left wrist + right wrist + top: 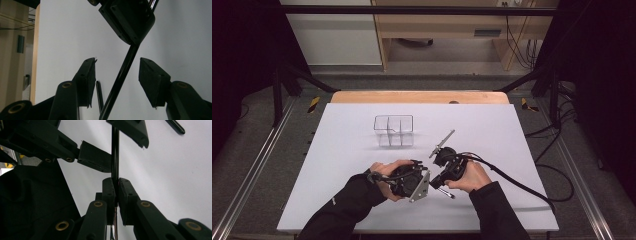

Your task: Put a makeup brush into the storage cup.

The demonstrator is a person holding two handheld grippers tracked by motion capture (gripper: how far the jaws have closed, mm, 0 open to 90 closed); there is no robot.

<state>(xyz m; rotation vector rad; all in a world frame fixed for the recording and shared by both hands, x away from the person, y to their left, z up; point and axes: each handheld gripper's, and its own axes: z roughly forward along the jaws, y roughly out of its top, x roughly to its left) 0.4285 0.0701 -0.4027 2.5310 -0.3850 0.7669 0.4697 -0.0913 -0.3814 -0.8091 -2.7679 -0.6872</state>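
My right gripper (pixel 116 180) is shut on a thin black rod (pixel 115 152), which sticks straight out past its pads. The left gripper (pixel 117 62) faces it, jaws partway apart on either side of that rod (pixel 122 75); there is a gap between the rod and each of its pads (pixel 152 80). In the high view both hands hold the left gripper (pixel 412 177) and the right gripper (pixel 443 172) nose to nose near the table's front middle. A second thin dark stick (pixel 99 95) lies on the white tabletop under them.
A clear plastic box with compartments (pixel 393 131) stands on the white table (pixel 492 120) behind the hands. A wooden edge (pixel 419 97) runs along the far side. Cables trail off to the right (pixel 522 187).
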